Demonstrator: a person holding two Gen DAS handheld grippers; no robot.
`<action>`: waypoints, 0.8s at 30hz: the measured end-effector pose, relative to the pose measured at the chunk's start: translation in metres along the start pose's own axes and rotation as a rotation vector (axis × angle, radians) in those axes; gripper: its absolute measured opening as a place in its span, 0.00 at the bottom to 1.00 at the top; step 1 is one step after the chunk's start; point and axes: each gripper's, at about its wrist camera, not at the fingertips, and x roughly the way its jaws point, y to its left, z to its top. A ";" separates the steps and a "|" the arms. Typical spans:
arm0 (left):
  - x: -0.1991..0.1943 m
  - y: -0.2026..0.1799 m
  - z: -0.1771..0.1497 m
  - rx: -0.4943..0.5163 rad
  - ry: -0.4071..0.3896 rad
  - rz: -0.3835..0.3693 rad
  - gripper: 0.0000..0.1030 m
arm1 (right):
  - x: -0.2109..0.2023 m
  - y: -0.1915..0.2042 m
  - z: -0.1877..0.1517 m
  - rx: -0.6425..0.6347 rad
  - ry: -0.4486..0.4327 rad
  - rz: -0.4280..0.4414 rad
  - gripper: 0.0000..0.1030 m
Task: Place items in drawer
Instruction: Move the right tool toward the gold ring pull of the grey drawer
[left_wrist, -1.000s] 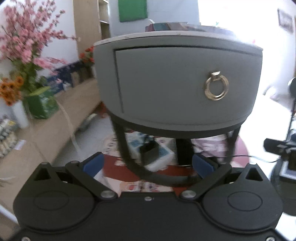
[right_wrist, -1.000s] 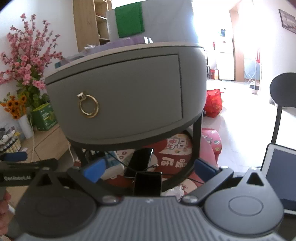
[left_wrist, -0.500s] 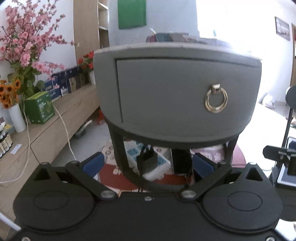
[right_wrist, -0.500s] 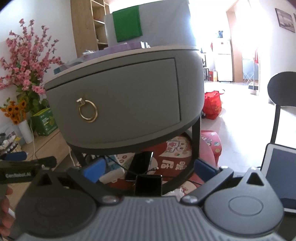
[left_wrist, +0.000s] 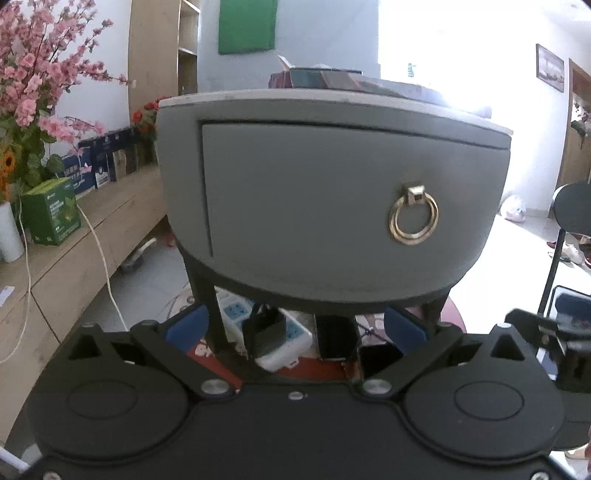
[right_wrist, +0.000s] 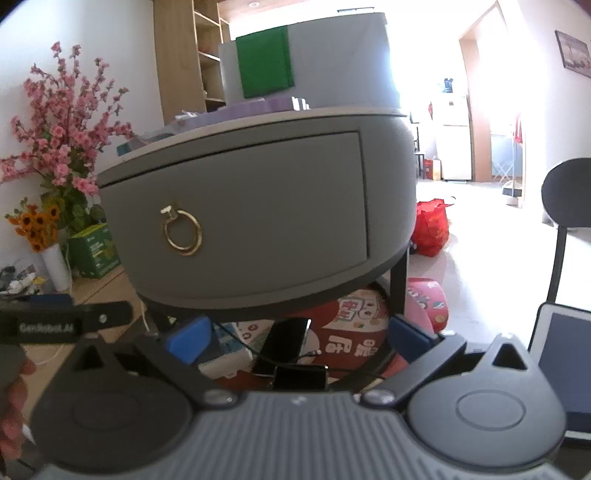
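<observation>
A round grey nightstand fills both views, its curved drawer (left_wrist: 314, 199) (right_wrist: 266, 206) pushed in flush. A brass ring handle (left_wrist: 413, 221) (right_wrist: 182, 230) hangs on the drawer front. Several flat items (left_wrist: 325, 78) lie on the top, mostly hidden by the rim. My left gripper (left_wrist: 295, 326) is open and empty, held low in front of the stand, left of the handle. My right gripper (right_wrist: 299, 334) is also open and empty, low and to the right of the handle. The left gripper's body (right_wrist: 62, 323) shows at the left edge of the right wrist view.
Black metal legs (left_wrist: 207, 314) carry the stand over a red mat (right_wrist: 351, 332), a white power strip (left_wrist: 273, 332) and cables. A wooden bench (left_wrist: 74, 258) with flowers and boxes runs along the left. A black chair (right_wrist: 569, 221) and a tablet (right_wrist: 561, 369) stand on the right.
Both grippers have pulled back and dropped slightly, so the nightstand sits higher and a bit smaller in view. The drawer stays shut and both grippers stay open.
</observation>
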 end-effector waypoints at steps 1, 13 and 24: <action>0.000 0.000 0.003 0.012 -0.022 0.005 1.00 | 0.000 -0.001 0.000 0.004 -0.001 0.001 0.99; 0.004 -0.008 0.016 0.062 -0.145 -0.047 1.00 | -0.001 -0.009 0.000 0.057 -0.030 0.052 0.99; 0.025 -0.017 0.026 0.025 -0.133 -0.070 1.00 | -0.001 -0.005 0.001 0.029 -0.060 0.070 0.99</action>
